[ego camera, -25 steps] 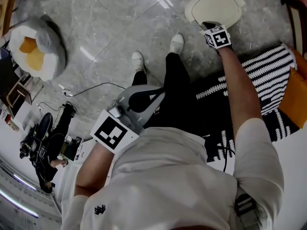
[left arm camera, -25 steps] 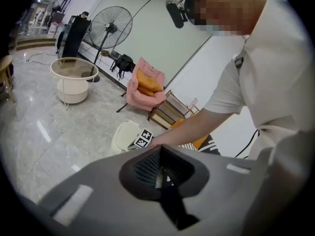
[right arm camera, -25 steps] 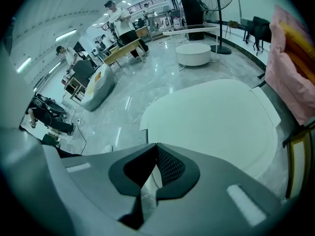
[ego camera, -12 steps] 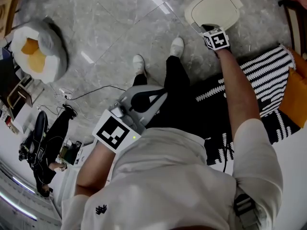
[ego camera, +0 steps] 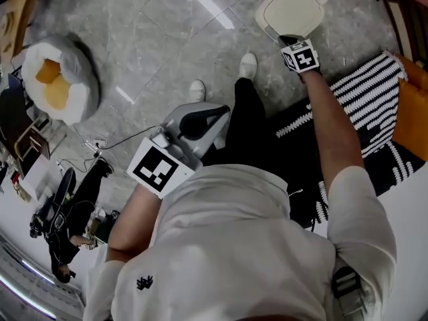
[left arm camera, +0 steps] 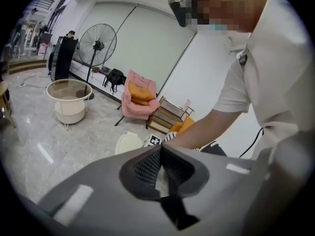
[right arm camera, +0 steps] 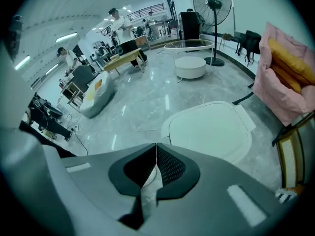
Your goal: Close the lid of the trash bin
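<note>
Striped rug, standing fan, pink armchair — orange cushions

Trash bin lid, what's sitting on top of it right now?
Nothing lies on the cream trash bin lid; its top is bare. The right tongs, shut, hover by its near edge; contact can't be told. The lid is down, so the bin's inside is hidden.

One trash bin, one left gripper, one right gripper (two in all), two white shoes, one striped rug.
</note>
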A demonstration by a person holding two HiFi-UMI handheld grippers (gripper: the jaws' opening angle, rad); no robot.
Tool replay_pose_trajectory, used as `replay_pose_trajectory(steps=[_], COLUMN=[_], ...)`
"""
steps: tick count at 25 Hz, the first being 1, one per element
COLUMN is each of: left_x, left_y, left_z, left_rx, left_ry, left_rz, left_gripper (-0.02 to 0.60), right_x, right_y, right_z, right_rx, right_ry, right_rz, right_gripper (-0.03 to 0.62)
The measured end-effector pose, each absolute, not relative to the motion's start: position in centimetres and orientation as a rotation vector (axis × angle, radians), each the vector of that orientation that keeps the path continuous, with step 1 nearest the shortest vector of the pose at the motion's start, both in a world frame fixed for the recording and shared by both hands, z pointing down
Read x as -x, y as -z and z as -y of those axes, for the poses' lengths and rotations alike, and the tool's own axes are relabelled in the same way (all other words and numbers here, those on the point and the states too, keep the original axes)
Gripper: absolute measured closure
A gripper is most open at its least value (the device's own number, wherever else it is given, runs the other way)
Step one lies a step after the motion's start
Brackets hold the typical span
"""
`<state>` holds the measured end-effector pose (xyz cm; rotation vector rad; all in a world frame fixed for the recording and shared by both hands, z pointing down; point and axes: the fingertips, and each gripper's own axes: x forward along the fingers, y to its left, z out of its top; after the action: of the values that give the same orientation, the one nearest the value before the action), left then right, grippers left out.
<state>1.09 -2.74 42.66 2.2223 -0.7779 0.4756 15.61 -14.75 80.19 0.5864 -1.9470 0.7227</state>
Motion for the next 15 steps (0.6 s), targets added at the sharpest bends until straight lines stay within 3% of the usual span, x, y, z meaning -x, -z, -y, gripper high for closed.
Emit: replay_pose_trajectory(steps=[15], left_x=[4.3], left_y=[-35.3], left_z=[-4.3], left_rx=[-2.555], left_ry=[-0.454], left_rz=[0.678], left_gripper=[0.525], right_x=[-10.3], right_y=[-59.9], right_z=[1.3], right_rx=[-0.796], right_ry=[-0.645], right_rz=[2.165], right_gripper=[0.592])
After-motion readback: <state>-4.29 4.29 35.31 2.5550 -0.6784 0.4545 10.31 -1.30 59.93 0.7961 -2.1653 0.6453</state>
